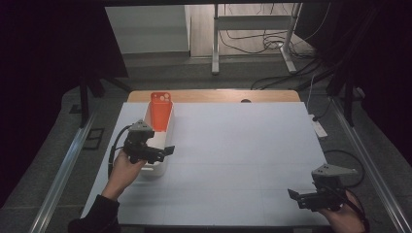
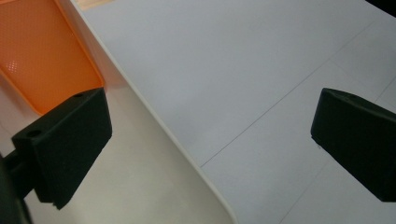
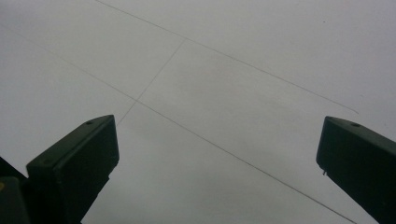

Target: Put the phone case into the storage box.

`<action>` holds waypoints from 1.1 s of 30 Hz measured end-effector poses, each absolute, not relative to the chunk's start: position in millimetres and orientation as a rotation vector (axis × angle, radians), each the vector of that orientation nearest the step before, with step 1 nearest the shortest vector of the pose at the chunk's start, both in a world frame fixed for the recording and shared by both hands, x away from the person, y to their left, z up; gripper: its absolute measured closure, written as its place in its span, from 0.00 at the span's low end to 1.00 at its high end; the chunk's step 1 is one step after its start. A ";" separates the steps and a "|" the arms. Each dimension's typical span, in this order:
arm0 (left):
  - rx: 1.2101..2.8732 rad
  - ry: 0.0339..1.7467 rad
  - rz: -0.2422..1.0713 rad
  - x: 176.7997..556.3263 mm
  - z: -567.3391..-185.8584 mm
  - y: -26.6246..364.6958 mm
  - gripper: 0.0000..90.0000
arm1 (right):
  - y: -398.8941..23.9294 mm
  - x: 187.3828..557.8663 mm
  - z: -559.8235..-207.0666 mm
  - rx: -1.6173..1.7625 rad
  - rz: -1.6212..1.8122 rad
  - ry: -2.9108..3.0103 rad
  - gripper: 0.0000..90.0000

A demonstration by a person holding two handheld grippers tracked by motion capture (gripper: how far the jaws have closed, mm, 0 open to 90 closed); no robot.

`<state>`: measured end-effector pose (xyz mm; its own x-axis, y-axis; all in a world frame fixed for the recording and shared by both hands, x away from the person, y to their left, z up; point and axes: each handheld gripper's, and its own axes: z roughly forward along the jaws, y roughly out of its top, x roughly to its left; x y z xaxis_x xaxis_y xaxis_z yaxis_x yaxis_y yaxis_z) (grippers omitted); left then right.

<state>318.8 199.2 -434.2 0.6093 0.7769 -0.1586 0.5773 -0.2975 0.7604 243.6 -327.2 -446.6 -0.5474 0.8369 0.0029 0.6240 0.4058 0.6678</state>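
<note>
On the left part of the table [image 1: 228, 160], which is covered in a white sheet, a long white tray [image 1: 163, 167] runs from near the front toward the far edge. An orange phone case [image 1: 161, 109] lies in its far end, camera cutout at the far tip.

The left tongs [image 1: 167, 151] hover over the near end of that tray, held in the person's left hand [image 1: 125, 165], and their jaws stand wide apart with nothing between them. In the left gripper view, 1 jaw sits above the pale inside of the tray [image 2: 140, 186] and the other above the white sheet outside its rim; the orange phone case [image 2: 42, 60] shows beyond the jaw on the tray's side.

The right tongs [image 1: 297, 198] are at the front right corner of the table, well apart from the tray, held in the right hand [image 1: 346, 219]. Their 2 jaws are also spread wide and empty, pointing over the bare white sheet [image 3: 224, 93] with its faint seam lines.
</note>
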 end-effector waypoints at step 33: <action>1.989 1.081 0.332 271.1 -436.0 209.3 0.00 | -327.5 243.3 -446.1 1.269 0.898 2.332 0.00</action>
